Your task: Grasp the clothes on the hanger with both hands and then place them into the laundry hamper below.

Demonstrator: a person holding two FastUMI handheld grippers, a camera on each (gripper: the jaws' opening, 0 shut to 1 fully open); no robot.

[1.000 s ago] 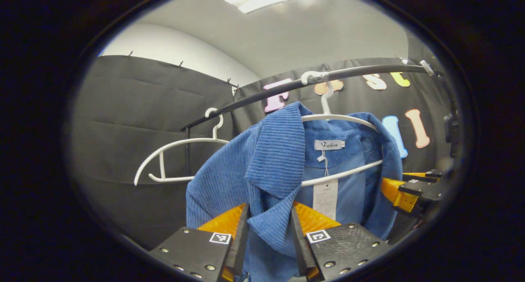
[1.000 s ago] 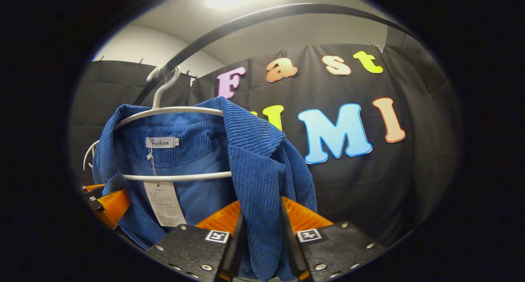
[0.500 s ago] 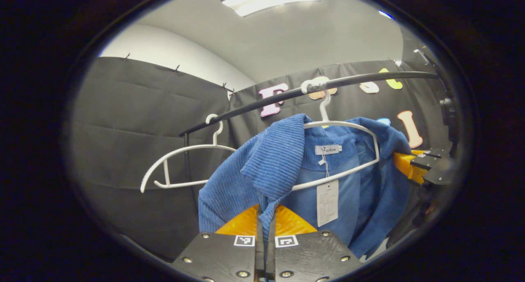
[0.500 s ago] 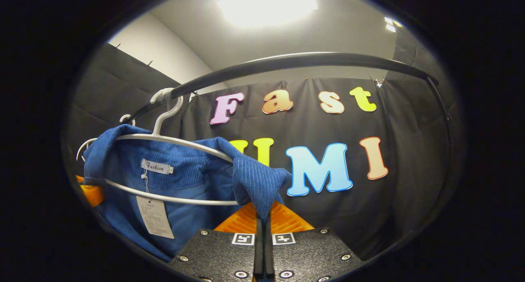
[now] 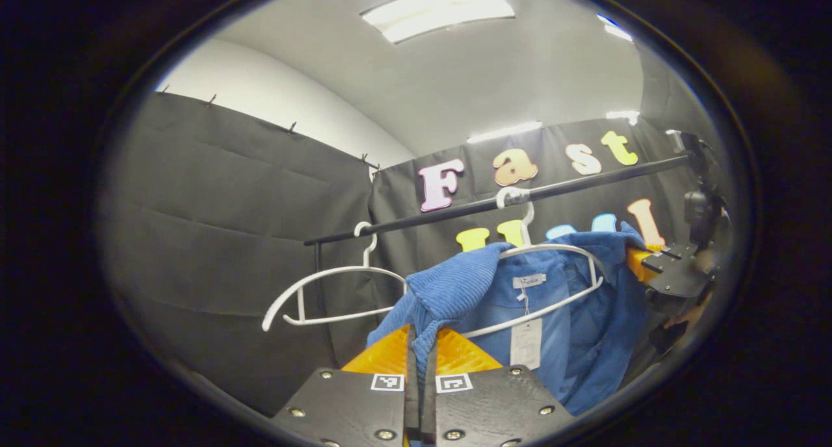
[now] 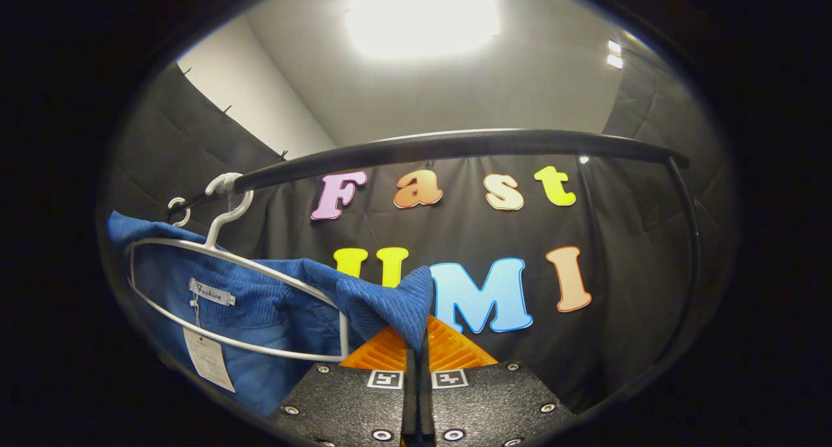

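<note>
A blue corduroy jacket (image 5: 546, 304) hangs on a white hanger (image 5: 559, 249) from the black rail (image 5: 494, 203). My left gripper (image 5: 421, 349) is shut on the jacket's left front edge, which runs taut up to the collar. In the right gripper view, the same jacket (image 6: 260, 297) stretches from its hanger (image 6: 234, 258) to my right gripper (image 6: 416, 336), shut on the other front edge. The right gripper (image 5: 666, 268) also shows at the far right of the left gripper view, level with the jacket's shoulder.
An empty white hanger (image 5: 331, 294) hangs on the rail left of the jacket. The rail (image 6: 455, 145) curves overhead in the right gripper view and bends down into a post (image 6: 695, 232) at the right. Black cloth walls close the booth behind.
Both grippers closed on the jacket's front edges and have drawn back from the rail, pulling the cloth taut. The hanger has tilted and the jacket looks smaller and farther off.
</note>
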